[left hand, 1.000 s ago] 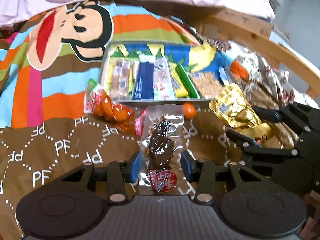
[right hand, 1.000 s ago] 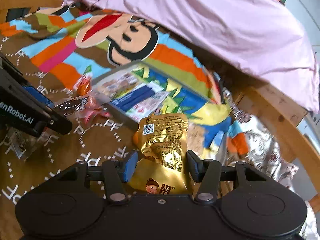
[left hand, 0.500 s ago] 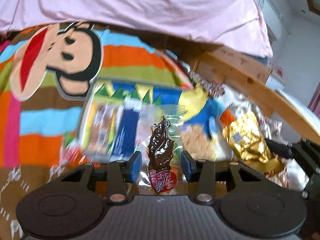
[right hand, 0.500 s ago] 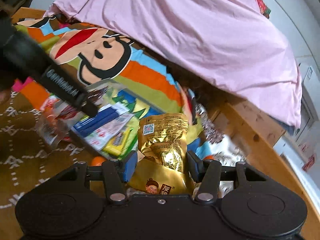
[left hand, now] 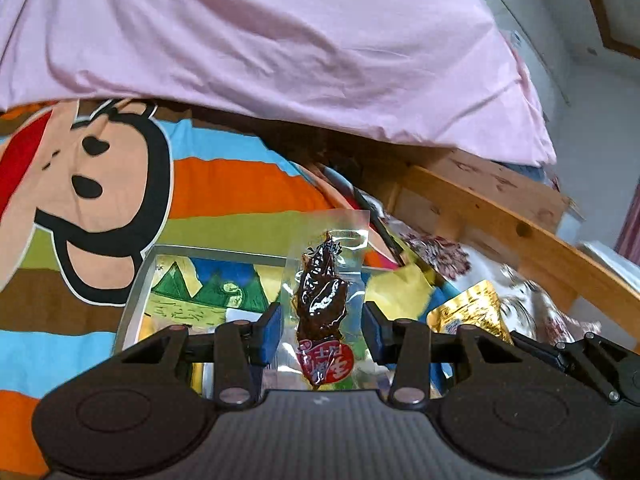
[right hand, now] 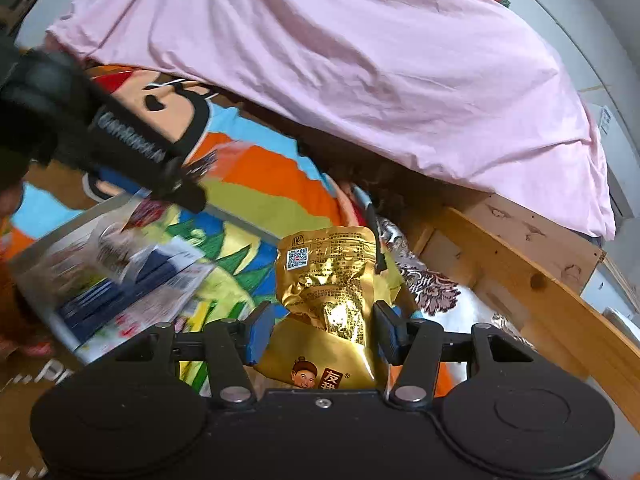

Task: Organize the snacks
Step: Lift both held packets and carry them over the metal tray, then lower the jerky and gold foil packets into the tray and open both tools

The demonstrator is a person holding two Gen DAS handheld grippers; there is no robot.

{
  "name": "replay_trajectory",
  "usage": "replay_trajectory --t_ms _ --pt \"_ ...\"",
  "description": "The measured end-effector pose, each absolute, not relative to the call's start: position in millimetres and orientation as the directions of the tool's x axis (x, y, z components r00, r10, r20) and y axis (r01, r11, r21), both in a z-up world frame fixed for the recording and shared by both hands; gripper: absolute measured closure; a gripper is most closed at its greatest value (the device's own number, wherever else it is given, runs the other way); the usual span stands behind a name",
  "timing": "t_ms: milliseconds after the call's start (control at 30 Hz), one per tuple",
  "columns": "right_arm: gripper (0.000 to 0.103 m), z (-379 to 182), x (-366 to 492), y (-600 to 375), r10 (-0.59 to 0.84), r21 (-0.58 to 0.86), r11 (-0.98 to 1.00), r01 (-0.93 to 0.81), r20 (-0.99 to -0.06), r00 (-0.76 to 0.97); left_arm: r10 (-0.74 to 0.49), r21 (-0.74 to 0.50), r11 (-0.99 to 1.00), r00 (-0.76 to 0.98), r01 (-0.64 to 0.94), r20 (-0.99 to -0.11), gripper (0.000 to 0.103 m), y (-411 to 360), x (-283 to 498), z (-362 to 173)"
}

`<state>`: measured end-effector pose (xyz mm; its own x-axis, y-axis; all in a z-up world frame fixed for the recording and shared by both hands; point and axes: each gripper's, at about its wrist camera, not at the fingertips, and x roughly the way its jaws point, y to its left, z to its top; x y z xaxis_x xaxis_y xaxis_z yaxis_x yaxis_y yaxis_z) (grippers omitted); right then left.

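The snack tray's (left hand: 138, 300) near part is hidden behind the left hand-held gripper (left hand: 322, 332); in the right view its packets (right hand: 132, 280) are motion-blurred.

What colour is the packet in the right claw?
Gold packet, clearest in the right wrist view.

Bright even daylight, soft shadows, strong fisheye bending at edges, motion blur lower left.
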<state>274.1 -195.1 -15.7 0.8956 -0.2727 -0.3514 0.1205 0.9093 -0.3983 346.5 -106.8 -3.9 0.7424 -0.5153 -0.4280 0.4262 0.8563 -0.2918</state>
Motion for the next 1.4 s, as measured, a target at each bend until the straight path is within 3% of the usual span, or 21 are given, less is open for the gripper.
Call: replay_trajectory --t_ms 400,733,1100,1233,1400 --pt "0.047 -26.2 328.3 -215.0 -0.331 -0.31 0.929 0.203 -0.447 0.831 -0.554 -0.411 0.825 0.696 0.387 -0.457 0.057 -95.3 391.8 -53.4" --pt "0.047 -49.9 344.1 -208.5 -0.344 -0.321 0.927 0.194 -0.52 0.782 -0.52 -0.351 0.854 0.667 0.385 -0.533 0.056 -109.5 403.0 -72.7" --pt "0.042 -61.8 349.5 -205.0 -0.352 -0.348 0.92 0.179 -0.536 0.767 -0.513 -0.241 0.853 0.656 0.464 -0.554 0.055 -124.8 402.3 -74.1" --pt "0.033 -60.3 346.2 -206.2 -0.348 -0.328 0.925 0.189 -0.54 0.766 -0.536 -0.278 0.841 0.645 0.464 -0.546 0.045 -121.7 404.6 -73.9" --pt "0.03 -57.6 338.8 -207.3 -0.339 -0.308 0.932 0.193 -0.547 0.765 -0.561 -0.327 0.827 0.628 0.457 -0.54 0.034 -118.0 405.5 -71.8"
